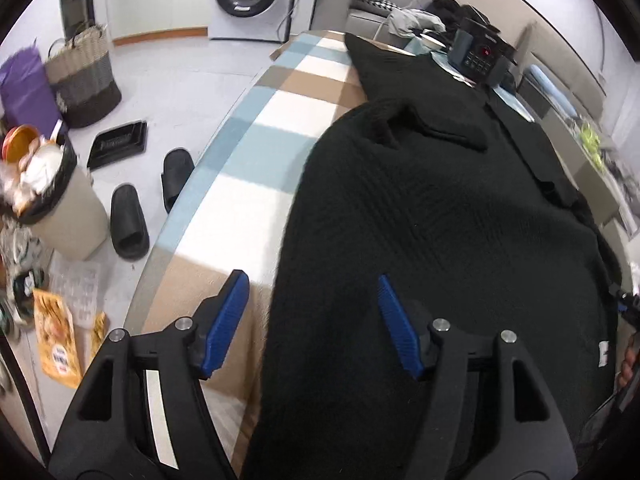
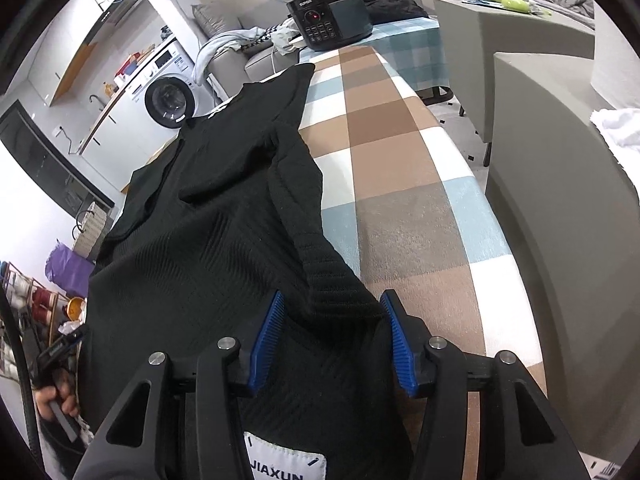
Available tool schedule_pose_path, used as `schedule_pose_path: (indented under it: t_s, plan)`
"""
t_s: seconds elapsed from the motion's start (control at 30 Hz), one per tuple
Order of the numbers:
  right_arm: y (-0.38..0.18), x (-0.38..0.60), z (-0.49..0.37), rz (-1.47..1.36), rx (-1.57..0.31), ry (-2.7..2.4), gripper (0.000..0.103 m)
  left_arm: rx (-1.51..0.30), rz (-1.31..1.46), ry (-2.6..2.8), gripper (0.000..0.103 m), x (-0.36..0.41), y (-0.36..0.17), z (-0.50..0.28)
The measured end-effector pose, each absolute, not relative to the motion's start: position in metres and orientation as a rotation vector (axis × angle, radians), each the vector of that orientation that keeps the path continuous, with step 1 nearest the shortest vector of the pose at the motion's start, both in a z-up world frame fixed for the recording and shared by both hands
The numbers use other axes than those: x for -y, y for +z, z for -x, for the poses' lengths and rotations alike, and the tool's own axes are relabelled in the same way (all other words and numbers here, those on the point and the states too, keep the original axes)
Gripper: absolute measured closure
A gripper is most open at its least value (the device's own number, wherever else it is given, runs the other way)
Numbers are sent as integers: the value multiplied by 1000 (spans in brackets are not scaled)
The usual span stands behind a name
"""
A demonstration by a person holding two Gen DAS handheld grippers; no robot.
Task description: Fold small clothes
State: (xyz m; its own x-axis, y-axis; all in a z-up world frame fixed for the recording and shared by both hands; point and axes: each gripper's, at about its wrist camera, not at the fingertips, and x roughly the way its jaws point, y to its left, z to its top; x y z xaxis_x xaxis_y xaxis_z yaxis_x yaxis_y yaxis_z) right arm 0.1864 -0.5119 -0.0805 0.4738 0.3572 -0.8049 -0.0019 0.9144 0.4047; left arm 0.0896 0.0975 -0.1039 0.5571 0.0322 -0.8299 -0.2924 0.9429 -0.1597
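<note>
A black ribbed knit top (image 2: 208, 216) lies lengthwise on a table (image 2: 400, 168) covered in a brown, white and blue check, its far end reaching towards a black cooker (image 2: 332, 20) at the table's head; one sleeve (image 2: 296, 200) runs down the garment's right side, its ribbed cuff ending between the blue fingers (image 2: 266, 344) of the right gripper (image 2: 332, 340), which stand apart around the cloth near a white sewn-in label (image 2: 286, 464); the left gripper (image 1: 312, 320) hangs over the opposite edge, fingers wide apart, one over bare check and the other over the knit, gripping nothing. The step in hand looks to be taking up the near edge for a fold; doing it well likely means closing each pair of fingers on the edge of the cloth alone, not on the table cover beneath; the right side should gather cuff and body together or leave the cuff flat, since a half-caught sleeve would drag and bunch; whether the right fingers already touch the fabric is hard to tell through the fisheye; both sides should lift evenly so the knit stays square.
</note>
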Motion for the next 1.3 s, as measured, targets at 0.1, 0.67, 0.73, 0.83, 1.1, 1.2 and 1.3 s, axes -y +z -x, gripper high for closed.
schedule_pose_path:
  t_s: [0.1,0.67,0.73,0.83,1.1,1.2,1.3]
  plan:
    - [-82,512,-184,-374,-1050,234,52,-958,267,196,72,-92,-106,-98]
    - [-53,514,-139,-333,-931,274,96,-768,349,151,99,-90,-65,-23]
    - [-50,515,-125,-335,-923,280,96,-757,362,152,99,-90,-63,-5]
    - [-40,517,-108,-354,-895,299,96,-733,372,151,99,-88,-56,20]
    - [-6,510,-121,-392,-716,324,96,-642,389,153,99,-99,-23,10]
    - [0,506,-144,-408,-688,303,96,-622,383,155,99,-105,-11,-27]
    - [-2,504,-180,-437,-688,259,96,-625,385,160,99,-114,-8,-64]
